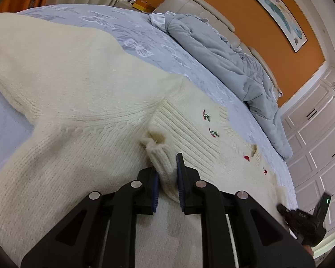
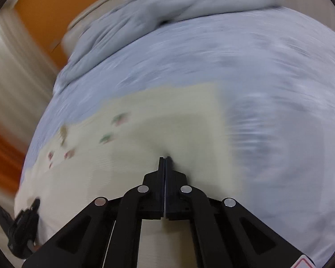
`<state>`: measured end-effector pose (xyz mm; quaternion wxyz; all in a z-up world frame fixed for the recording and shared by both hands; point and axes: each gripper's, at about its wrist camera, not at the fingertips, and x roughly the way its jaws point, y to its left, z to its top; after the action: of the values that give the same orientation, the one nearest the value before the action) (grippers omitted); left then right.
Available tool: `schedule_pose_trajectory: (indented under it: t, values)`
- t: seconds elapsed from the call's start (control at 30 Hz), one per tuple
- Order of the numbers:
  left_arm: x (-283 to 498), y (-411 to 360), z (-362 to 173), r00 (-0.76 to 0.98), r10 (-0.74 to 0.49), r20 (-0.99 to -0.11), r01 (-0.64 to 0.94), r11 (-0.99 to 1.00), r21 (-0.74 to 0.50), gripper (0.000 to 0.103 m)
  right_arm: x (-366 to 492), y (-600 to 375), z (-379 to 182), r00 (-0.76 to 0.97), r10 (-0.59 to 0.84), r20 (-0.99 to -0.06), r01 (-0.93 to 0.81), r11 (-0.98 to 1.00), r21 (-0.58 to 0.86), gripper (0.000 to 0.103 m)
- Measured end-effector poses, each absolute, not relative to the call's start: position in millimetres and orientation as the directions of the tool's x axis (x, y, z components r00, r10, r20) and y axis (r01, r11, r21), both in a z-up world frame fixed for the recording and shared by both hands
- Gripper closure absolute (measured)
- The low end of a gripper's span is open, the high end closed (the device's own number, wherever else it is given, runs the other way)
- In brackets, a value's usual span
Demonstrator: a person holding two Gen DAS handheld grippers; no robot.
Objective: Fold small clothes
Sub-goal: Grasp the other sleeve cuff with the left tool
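A cream knitted sweater (image 1: 78, 89) with small red and green embroidery lies spread on the pale blue bed sheet (image 1: 127, 31). My left gripper (image 1: 167, 164) is shut on a ribbed sleeve cuff (image 1: 162, 156), which stands bunched between the pads just above the sweater's body. The right wrist view is blurred. In it my right gripper (image 2: 165, 159) has its jaws pressed together, tips at the surface of the sweater (image 2: 167, 122); I cannot tell whether any knit is caught. The right gripper (image 1: 283, 208) also shows at the sweater's right edge, and the left gripper (image 2: 34, 203) at lower left.
A rumpled grey duvet (image 1: 223, 51) is heaped along the far side of the bed against the cream padded headboard (image 1: 203, 6). White wardrobe doors (image 1: 319, 134) stand beyond the bed's right edge. Bare sheet (image 2: 279, 111) lies right of the sweater.
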<state>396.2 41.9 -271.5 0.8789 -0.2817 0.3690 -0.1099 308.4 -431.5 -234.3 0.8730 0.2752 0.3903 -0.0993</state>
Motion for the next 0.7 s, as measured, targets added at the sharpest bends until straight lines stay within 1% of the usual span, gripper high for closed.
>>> schedule_pose_trajectory:
  t: [0.03, 0.07, 0.1, 0.17, 0.2, 0.23, 0.3, 0.37, 0.4, 0.43, 0.47, 0.5, 0.53, 0.6, 0.63, 0.7]
  values:
    - [396.7, 41.6, -271.7, 0.705, -0.399, -0.587, -0.014, 0.819, -0.574, 0.088, 297.3, -433.9, -230.0, 0.669, -0.011, -0.743, 0.426, 0.824, 0.372, 0.103]
    - [397.1, 41.5, -271.9, 0.705, -0.4, -0.586, -0.014, 0.818, -0.575, 0.088, 281.7, -426.6, -221.8, 0.682, -0.053, -0.729, 0.44, 0.826, 0.352, 0.1]
    - [397.0, 41.7, -271.7, 0.705, -0.401, -0.585, -0.014, 0.817, -0.577, 0.088, 274.9, -417.0, -216.1, 0.7, -0.04, -0.713, 0.422, 0.829, 0.368, 0.094]
    - [397.6, 42.0, -272.2, 0.703, -0.403, -0.587, -0.016, 0.815, -0.579, 0.088, 252.3, -389.2, -216.7, 0.724, -0.015, -0.69, 0.385, 0.838, 0.386, 0.094]
    - [398.2, 42.6, -272.1, 0.699, -0.408, -0.587, -0.018, 0.811, -0.585, 0.088, 238.1, -362.4, -228.9, 0.718, -0.025, -0.696, 0.372, 0.858, 0.354, 0.093]
    - [400.0, 44.6, -271.3, 0.695, -0.415, -0.587, -0.021, 0.804, -0.594, 0.089, 233.4, -350.8, -238.2, 0.71, -0.051, -0.702, 0.38, 0.867, 0.321, 0.093]
    - [401.2, 49.7, -268.7, 0.678, -0.439, -0.589, -0.033, 0.782, -0.622, 0.088, 220.0, -336.2, -235.0, 0.729, -0.137, -0.67, 0.397, 0.883, 0.251, 0.094]
    - [393.9, 64.5, -258.0, 0.642, -0.456, -0.617, -0.067, 0.767, -0.638, 0.082, 224.6, -334.8, -243.0, 0.703, -0.166, -0.692, 0.419, 0.883, 0.213, 0.094]
    - [388.4, 73.5, -252.1, 0.645, -0.447, -0.62, -0.093, 0.76, -0.644, 0.07, 226.3, -331.5, -242.0, 0.702, -0.184, -0.688, 0.419, 0.888, 0.189, 0.094]
    - [374.3, 98.1, -240.9, 0.685, -0.418, -0.596, -0.146, 0.724, -0.675, 0.047, 227.3, -328.2, -242.5, 0.698, -0.202, -0.687, 0.422, 0.892, 0.165, 0.094]
    - [359.6, 126.3, -230.4, 0.744, -0.371, -0.556, -0.195, 0.675, -0.711, 0.032, 229.3, -329.8, -243.4, 0.693, -0.216, -0.688, 0.424, 0.894, 0.147, 0.094]
    - [342.5, 167.0, -216.8, 0.81, -0.26, -0.526, -0.276, 0.622, -0.732, 0.007, 231.1, -327.0, -243.5, 0.686, -0.234, -0.689, 0.427, 0.896, 0.122, 0.094]
    - [335.7, 191.7, -209.6, 0.829, -0.185, -0.528, -0.327, 0.607, -0.725, 0.006, 229.5, -323.7, -241.2, 0.686, -0.239, -0.687, 0.428, 0.896, 0.116, 0.094]
    - [337.5, 249.6, -200.6, 0.82, -0.055, -0.569, -0.428, 0.601, -0.675, 0.006, 229.0, -323.8, -240.9, 0.687, -0.239, -0.687, 0.428, 0.896, 0.117, 0.094]
    - [346.4, 281.8, -202.0, 0.789, 0.007, -0.615, -0.492, 0.608, -0.624, 0.006, 227.6, -325.4, -240.7, 0.687, -0.238, -0.687, 0.429, 0.896, 0.118, 0.094]
    - [368.2, 338.4, -218.6, 0.691, 0.075, -0.719, -0.615, 0.585, -0.529, 0.006, 227.6, -325.8, -241.1, 0.686, -0.239, -0.687, 0.428, 0.896, 0.116, 0.094]
